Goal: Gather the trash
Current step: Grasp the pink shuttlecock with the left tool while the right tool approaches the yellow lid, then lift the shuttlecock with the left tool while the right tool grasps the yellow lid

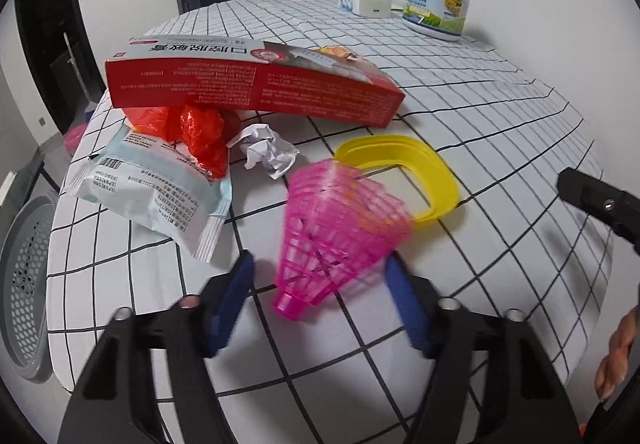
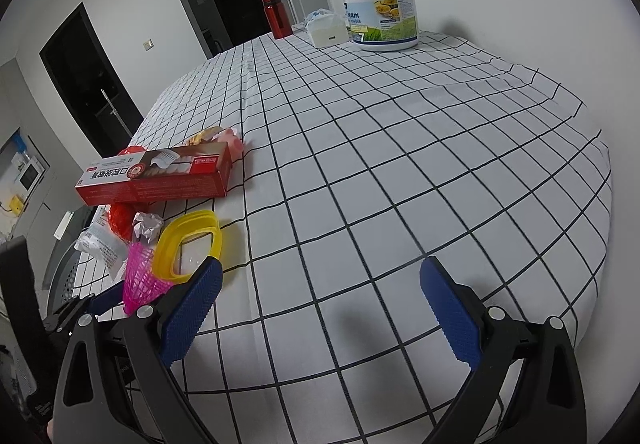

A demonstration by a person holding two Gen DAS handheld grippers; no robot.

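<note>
Two blue fingers of the left gripper [image 1: 320, 272] flank a blurred pink plastic cone [image 1: 340, 236] on the checked table [image 1: 500, 148]; whether they press it I cannot tell. From the right wrist, the right gripper [image 2: 320, 284] gapes empty over bare cloth, the cone [image 2: 140, 276] at far left.

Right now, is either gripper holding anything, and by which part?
Nothing held. Pink mesh cone sits between the left gripper's fingers near its narrow end, gap showing on one side. Right gripper is open, empty.

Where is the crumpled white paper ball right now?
Left wrist view: crumpled paper ball lies left of centre, below the red box, between red plastic bag and yellow frame.
</note>
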